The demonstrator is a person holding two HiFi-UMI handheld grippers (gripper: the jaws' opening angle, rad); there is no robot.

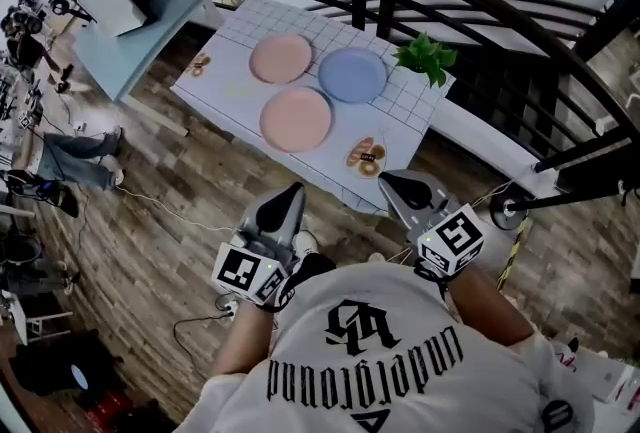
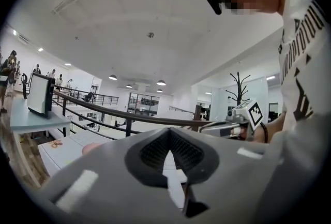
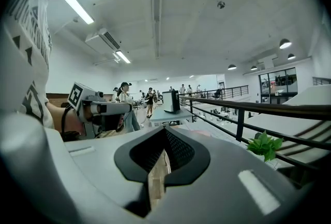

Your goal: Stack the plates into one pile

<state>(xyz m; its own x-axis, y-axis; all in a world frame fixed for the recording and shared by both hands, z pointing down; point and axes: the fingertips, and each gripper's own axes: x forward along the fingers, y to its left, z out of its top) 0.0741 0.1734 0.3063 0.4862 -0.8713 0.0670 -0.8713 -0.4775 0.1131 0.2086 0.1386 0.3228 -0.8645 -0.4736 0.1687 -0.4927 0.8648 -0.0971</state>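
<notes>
My left claw (image 1: pixel 291 191) and right claw (image 1: pixel 396 181) pressed together, empty, short of the bench (image 1: pixel 405 116), far pink plate (image 1: pixel 281 58), near pink plate (image 1: pixel 296 118), blue plate (image 1: pixel 352 75) lay flat, unstacked

Two pink plates (image 1: pixel 281 58) (image 1: pixel 296 118); one blue plate (image 1: pixel 352 75); one green plant (image 1: pixel 426 56); one table (image 1: pixel 402 126).

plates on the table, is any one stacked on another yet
No, the blue plate, the far pink plate and the near pink plate each lie flat on the table, none overlapping.
</notes>
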